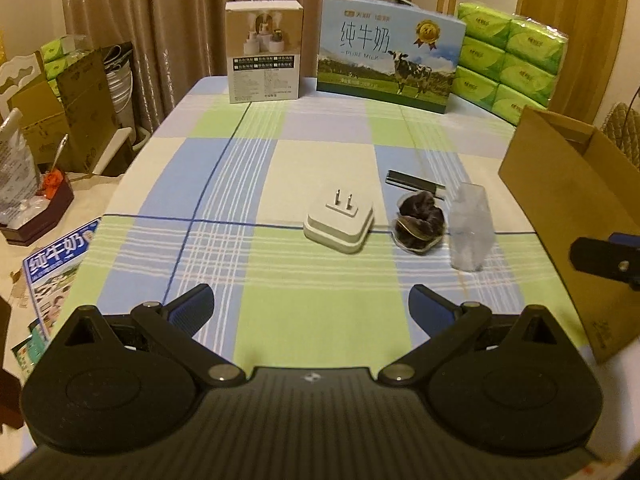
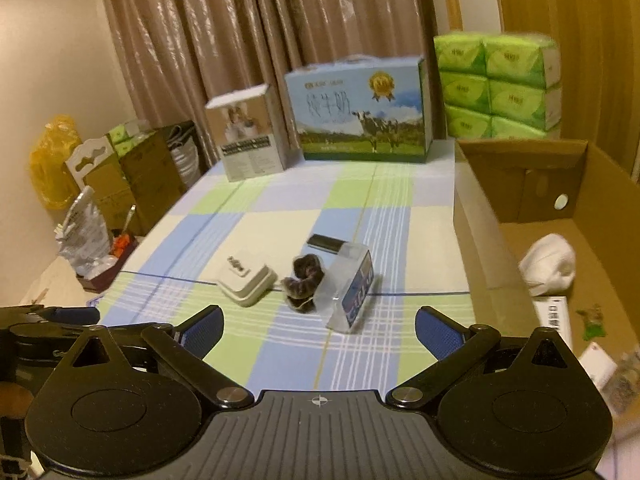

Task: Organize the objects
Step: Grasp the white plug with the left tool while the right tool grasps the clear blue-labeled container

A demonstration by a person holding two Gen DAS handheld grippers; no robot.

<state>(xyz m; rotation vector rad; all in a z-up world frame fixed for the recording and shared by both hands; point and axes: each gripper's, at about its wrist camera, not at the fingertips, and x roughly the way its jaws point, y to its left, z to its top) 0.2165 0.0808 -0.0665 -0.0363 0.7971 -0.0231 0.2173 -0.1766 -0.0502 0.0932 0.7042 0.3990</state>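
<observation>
right gripper (image 2: 319, 332) gaping wide, gripping nothing | clear rectangular plastic packet with blue label (image 2: 349, 289) lying tilted just ahead, beside dark fuzzy scrunchie (image 2: 303, 283)

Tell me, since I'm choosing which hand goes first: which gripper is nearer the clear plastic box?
Right, by a small margin. The right gripper has the clear plastic box almost straight ahead between its open fingers. The left gripper sits further left, with the box ahead to its right.
</observation>
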